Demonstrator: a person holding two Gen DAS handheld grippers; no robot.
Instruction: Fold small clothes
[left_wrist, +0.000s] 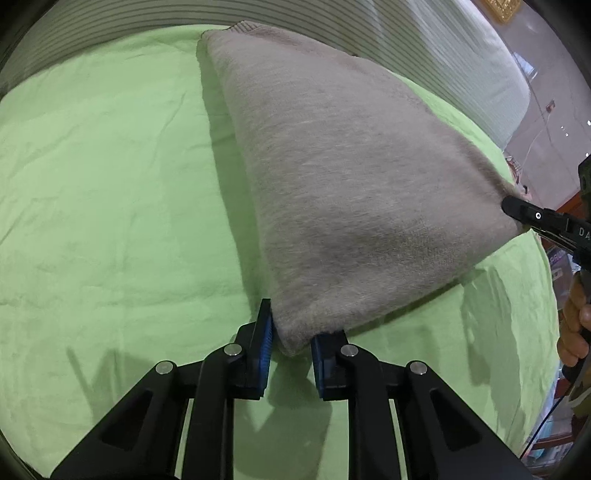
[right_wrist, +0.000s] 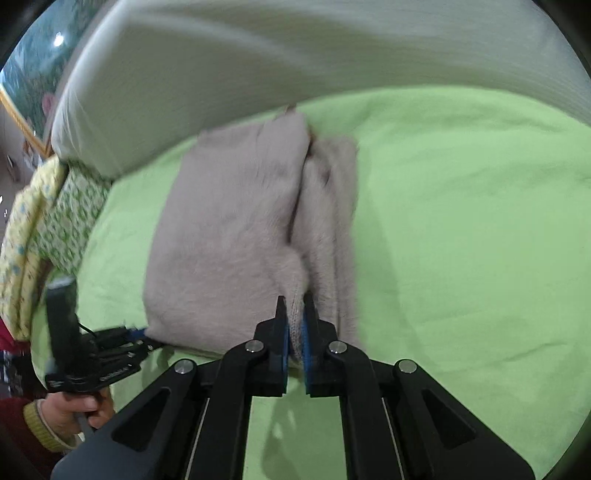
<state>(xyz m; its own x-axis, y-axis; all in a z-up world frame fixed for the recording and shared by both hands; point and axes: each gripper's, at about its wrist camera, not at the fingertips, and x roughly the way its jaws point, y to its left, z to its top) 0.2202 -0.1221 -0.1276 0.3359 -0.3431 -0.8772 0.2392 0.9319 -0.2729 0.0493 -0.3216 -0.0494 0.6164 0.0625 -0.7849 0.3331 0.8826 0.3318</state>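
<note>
grey-beige garment (left_wrist: 351, 177), lime-green sheet (left_wrist: 110, 184)

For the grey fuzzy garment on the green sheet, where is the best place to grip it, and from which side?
Grip the grey garment at its two near corners, coming in low from the near edge. The corners taper thin enough for the fingers; the middle is bulky. The left gripper and right gripper already pinch there.
</note>
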